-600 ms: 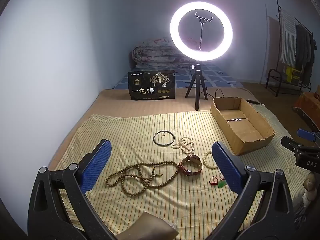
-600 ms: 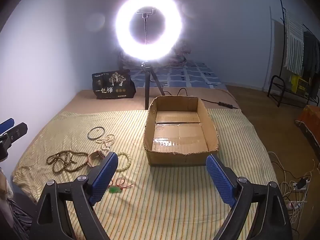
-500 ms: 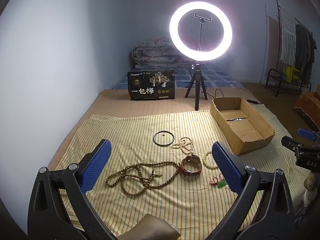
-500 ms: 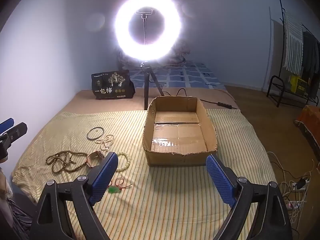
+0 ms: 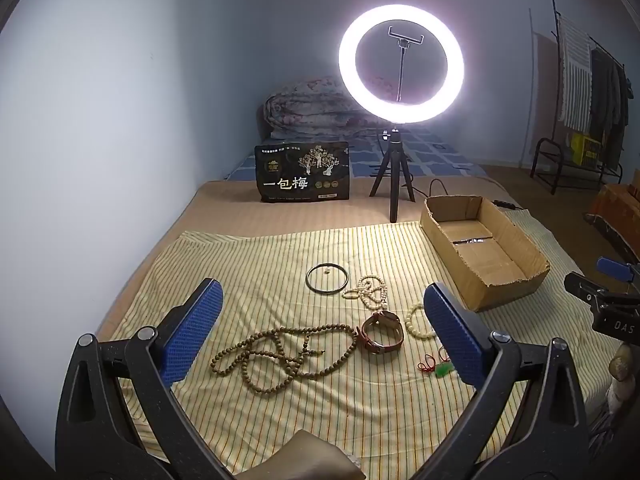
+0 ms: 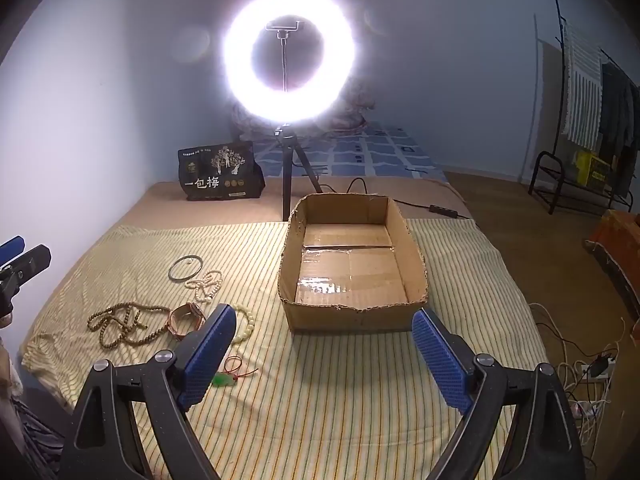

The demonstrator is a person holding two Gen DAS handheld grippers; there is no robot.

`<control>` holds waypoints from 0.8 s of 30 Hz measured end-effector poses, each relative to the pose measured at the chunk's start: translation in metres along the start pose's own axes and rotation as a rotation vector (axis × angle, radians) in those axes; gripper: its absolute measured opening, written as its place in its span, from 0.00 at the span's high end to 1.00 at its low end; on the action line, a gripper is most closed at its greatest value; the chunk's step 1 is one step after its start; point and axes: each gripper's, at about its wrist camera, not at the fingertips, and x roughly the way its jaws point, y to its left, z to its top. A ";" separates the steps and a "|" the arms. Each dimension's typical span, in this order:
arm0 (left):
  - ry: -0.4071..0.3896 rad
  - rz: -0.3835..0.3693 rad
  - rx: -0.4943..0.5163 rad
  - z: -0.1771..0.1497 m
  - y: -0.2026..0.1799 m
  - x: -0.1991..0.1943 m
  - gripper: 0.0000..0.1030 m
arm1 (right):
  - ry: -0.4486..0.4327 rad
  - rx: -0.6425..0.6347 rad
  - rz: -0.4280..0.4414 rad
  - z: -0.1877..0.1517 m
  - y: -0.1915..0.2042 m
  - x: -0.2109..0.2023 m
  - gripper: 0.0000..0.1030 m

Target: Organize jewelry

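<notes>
On the striped cloth lie one dark thin bangle (image 5: 327,278), one brown-strapped wristwatch (image 5: 382,332) and one red-corded green pendant (image 5: 439,366). Three beaded strings: one long brown wooden strand (image 5: 282,354), one tangled white strand (image 5: 370,292), one pale bead bracelet (image 5: 416,322). One open cardboard box (image 6: 352,312).

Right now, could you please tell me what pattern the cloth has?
Yellow cloth with thin dark stripes, clearest in the right wrist view.

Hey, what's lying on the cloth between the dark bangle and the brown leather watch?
A tangled strand of white beads lies between the dark bangle and the watch; it shows best in the left wrist view.
</notes>
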 end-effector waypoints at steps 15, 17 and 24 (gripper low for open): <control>-0.002 0.000 0.000 0.000 0.000 0.000 0.01 | 0.000 0.000 -0.001 -0.001 0.001 0.002 0.11; -0.003 0.000 0.000 0.000 0.000 0.000 0.01 | -0.001 -0.001 -0.002 -0.001 0.003 0.002 0.11; -0.004 0.000 0.000 0.000 0.000 0.000 0.01 | -0.001 -0.001 -0.001 -0.001 0.003 0.002 0.11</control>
